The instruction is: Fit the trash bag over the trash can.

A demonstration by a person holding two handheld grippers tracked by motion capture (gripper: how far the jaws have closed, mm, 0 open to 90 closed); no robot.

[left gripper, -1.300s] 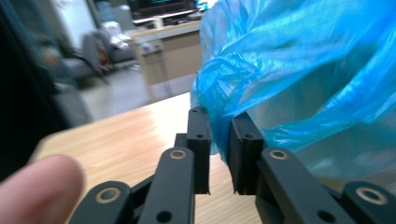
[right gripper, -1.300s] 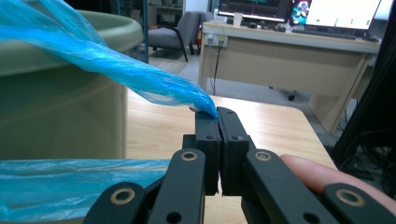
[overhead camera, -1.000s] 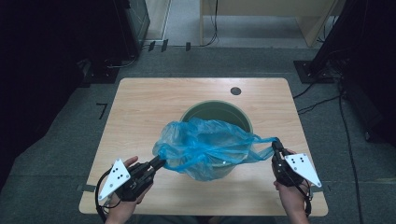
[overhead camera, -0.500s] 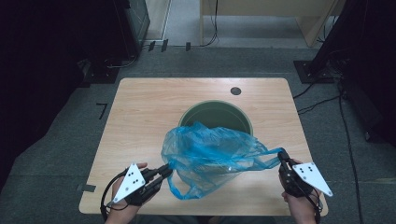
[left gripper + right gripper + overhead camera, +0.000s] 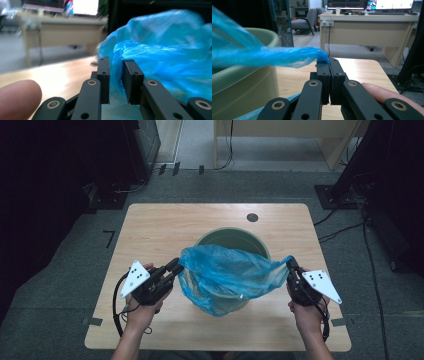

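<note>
The blue bag [image 5: 225, 277] drapes over the green bin [image 5: 235, 236] and hides the bin's rim from about three o'clock round to nine o'clock, along with most of its inside. In the left gripper view the bag [image 5: 160, 60] is blurred and runs off the picture at three o'clock, and a fingertip [image 5: 17, 98] is cut off at eight o'clock. In the right gripper view the bin [image 5: 242, 82] and the bag [image 5: 262, 56] are cut off at nine o'clock.

You are showing bare forearms, and each black gripper, left [image 5: 174, 268] and right [image 5: 291, 269], is carrying a white dotted triangular plate, brass-ringed linkage pivots and a trailing black cable.
</note>
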